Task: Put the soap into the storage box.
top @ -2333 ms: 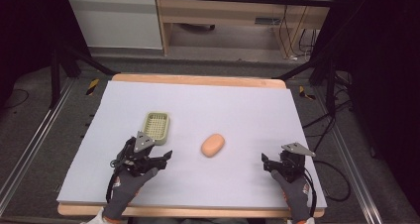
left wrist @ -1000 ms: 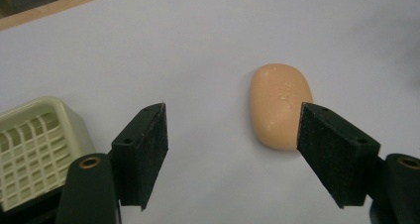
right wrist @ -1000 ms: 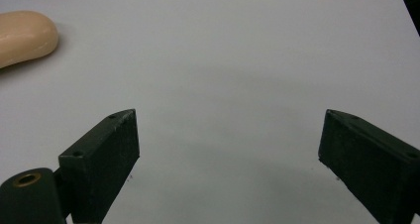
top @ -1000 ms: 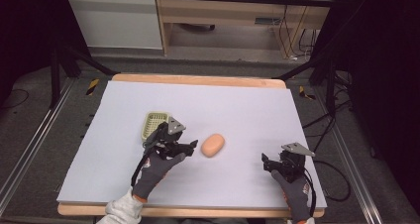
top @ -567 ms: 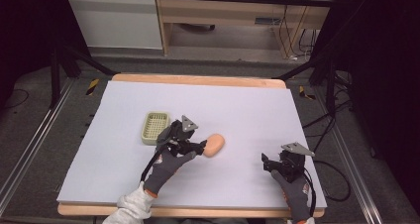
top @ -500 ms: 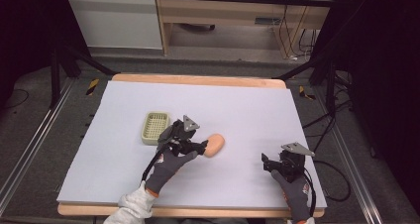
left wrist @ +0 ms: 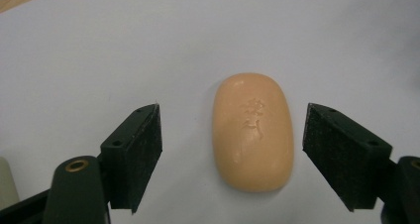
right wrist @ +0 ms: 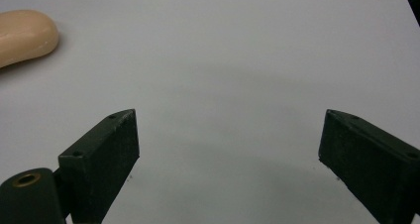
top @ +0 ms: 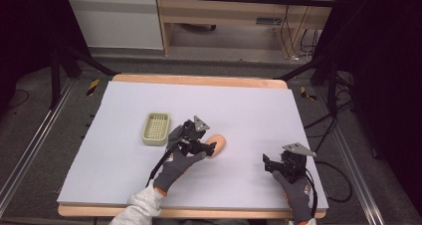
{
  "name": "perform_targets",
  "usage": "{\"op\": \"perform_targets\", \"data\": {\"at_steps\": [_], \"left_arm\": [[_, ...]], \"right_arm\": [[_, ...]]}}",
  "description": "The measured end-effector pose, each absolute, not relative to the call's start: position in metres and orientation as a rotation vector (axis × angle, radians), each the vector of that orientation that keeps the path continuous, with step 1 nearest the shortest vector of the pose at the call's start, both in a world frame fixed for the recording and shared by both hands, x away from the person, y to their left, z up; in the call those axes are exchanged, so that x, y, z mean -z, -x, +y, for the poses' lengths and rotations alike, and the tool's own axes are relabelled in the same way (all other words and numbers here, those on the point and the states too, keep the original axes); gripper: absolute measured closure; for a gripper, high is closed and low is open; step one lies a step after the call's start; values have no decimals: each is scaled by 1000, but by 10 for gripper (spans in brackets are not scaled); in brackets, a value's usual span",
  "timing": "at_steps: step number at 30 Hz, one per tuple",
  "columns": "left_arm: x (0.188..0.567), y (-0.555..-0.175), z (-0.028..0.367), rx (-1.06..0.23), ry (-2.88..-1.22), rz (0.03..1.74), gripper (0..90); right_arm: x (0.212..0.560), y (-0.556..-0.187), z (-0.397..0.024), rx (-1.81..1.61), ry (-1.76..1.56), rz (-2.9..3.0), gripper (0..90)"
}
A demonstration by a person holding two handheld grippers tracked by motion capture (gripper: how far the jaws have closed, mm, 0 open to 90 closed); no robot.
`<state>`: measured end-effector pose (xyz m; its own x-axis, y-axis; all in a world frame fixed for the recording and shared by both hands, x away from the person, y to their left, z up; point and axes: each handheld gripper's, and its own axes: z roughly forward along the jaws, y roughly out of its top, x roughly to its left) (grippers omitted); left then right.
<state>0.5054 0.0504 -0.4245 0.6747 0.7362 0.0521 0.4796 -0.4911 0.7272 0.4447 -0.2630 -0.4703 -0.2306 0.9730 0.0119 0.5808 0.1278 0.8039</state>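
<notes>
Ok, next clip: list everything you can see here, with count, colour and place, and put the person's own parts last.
Soap bar: one, peach-orange with an embossed mark, lying flat near the table's middle, between the left claw's open jaws, untouched.
Soap dish: one, pale green with a slotted floor, left of the soap, empty.
Table: one, white top with a wooden edge.
Cabinets: white and wood, behind the table.
Cables: black, on the floor at the right.
Left claw: one, black, open around the soap.
Right claw: one, black, open over bare table near the front right.
Gloved hands: two, grey gloves, at the front edge; the left one has a white sleeve.
</notes>
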Motion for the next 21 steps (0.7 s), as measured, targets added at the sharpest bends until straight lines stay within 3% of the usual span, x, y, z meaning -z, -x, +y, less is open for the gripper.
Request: {"op": "perform_targets", "data": {"at_steps": [21], "left_arm": [[443,-514,28,-428,-2248,928,213]], "right_arm": [[470,-445,-263,-957,-1501,1881,89]]}}
